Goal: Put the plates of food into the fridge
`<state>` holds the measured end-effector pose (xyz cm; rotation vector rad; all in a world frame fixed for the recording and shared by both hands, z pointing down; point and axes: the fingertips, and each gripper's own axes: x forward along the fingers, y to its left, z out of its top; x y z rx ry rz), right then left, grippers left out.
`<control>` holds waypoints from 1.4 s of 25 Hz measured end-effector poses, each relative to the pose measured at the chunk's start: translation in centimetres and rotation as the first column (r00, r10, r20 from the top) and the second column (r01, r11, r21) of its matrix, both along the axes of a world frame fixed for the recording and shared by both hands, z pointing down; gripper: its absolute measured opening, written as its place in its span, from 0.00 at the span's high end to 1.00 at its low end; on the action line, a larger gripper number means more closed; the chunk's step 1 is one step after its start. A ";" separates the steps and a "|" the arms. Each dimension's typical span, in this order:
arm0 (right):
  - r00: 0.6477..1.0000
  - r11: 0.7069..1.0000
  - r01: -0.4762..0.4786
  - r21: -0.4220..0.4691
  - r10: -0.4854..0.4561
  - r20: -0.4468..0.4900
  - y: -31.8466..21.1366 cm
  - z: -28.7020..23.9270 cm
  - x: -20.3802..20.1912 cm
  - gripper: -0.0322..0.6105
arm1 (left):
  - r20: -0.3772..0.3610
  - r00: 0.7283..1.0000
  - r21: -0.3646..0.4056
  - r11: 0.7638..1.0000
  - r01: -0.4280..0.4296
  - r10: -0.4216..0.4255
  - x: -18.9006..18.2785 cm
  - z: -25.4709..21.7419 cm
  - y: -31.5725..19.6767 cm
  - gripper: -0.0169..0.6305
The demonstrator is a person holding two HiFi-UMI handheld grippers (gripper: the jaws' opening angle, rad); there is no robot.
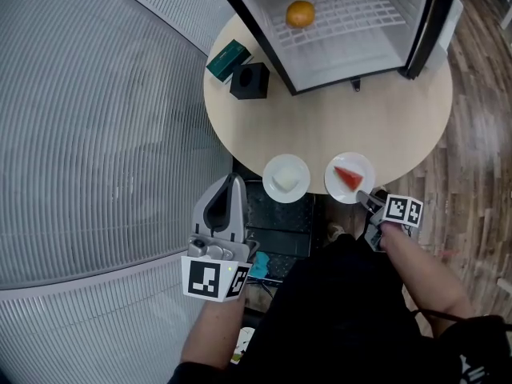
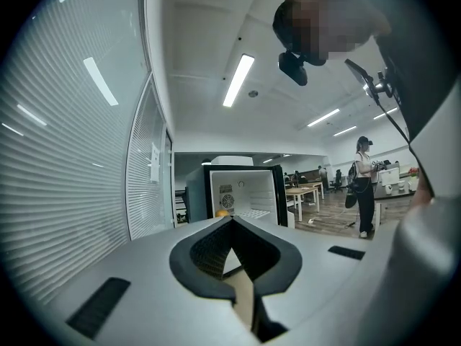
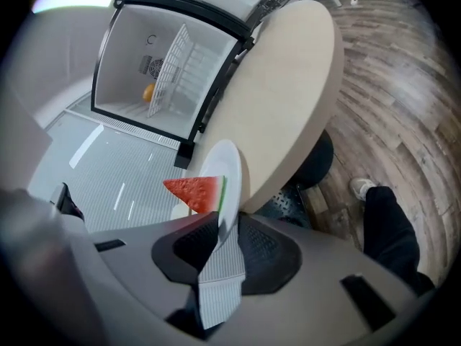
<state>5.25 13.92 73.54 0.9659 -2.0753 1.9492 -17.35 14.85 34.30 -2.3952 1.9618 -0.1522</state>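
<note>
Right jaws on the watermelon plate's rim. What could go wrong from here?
1. The right gripper pinches only the plate's near rim; lifted, the plate may sag or slip out.
2. The watermelon lies loose and could slide off on a tilt.
3. The second plate sits close beside and could get bumped.

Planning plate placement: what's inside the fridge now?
The fridge is open. One orange sits on the wire shelf, toward its left. A fan vent is on the back wall. Bare floor shows in front; the space under the shelf is screened by the wires.
</note>
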 end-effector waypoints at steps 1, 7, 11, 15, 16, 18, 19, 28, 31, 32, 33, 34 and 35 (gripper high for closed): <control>1.000 1.000 -0.009 -0.008 0.009 0.015 0.0 -0.1 0.0 0.81 | -0.001 1.000 -0.001 1.000 0.001 -0.001 0.0 0.0 0.0 0.97; 0.991 0.997 -0.072 -0.018 0.074 0.113 -0.2 -1.5 0.1 0.90 | -0.012 1.000 0.002 1.000 -0.007 0.007 0.3 0.0 0.0 0.97; 0.986 0.996 -0.093 -0.016 0.094 0.139 -0.6 -2.1 0.3 0.92 | -0.017 1.000 0.000 1.000 -0.012 0.012 0.5 0.1 -0.1 0.97; 0.975 0.993 -0.115 -0.040 0.120 0.188 -0.5 -2.8 0.3 0.92 | -0.023 0.999 0.002 1.000 -0.021 0.021 0.7 -0.1 -0.4 0.97; 0.974 0.993 -0.114 -0.036 0.119 0.191 -0.5 -2.9 0.4 0.92 | -0.026 0.999 0.002 1.000 -0.022 0.022 0.7 -0.1 -0.5 0.97; 0.977 0.994 -0.109 -0.005 0.108 0.186 -0.8 -3.0 0.7 0.92 | -0.031 0.999 0.004 1.000 -0.023 0.023 0.7 -0.1 -0.7 0.97; 0.976 0.994 -0.111 0.005 0.108 0.191 -1.0 -3.2 0.8 0.92 | -0.033 0.999 0.004 1.000 -0.025 0.025 0.8 -0.2 -0.8 0.97; 0.941 0.985 -0.166 0.043 0.145 0.306 -4.1 -8.1 0.8 0.92 | -0.049 0.998 0.020 0.999 -0.048 0.049 1.2 -1.0 -2.0 0.97; 0.929 0.981 -0.185 0.063 0.153 0.338 -5.1 -10.2 1.1 0.92 | -0.052 0.996 0.030 0.997 -0.070 0.072 1.9 -1.6 -2.5 0.97; 0.923 0.979 -0.193 0.068 0.158 0.350 -5.4 -10.9 1.2 0.92 | -0.054 0.995 0.031 0.997 -0.077 0.078 2.1 -1.7 -2.6 0.97; 0.917 0.976 -0.205 0.070 0.166 0.363 -5.7 -11.6 1.4 0.92 | -0.057 0.995 0.030 0.996 -0.083 0.084 2.2 -1.8 -2.7 0.97; 0.910 0.974 -0.217 0.070 0.176 0.375 -6.0 -12.3 1.6 0.92 | -0.061 0.994 0.029 0.996 -0.088 0.090 2.4 -1.8 -2.9 0.97; 0.905 0.971 -0.230 0.070 0.187 0.383 -6.3 -12.9 1.9 0.92 | -0.066 0.993 0.027 0.995 -0.092 0.094 2.6 -1.8 -3.2 0.97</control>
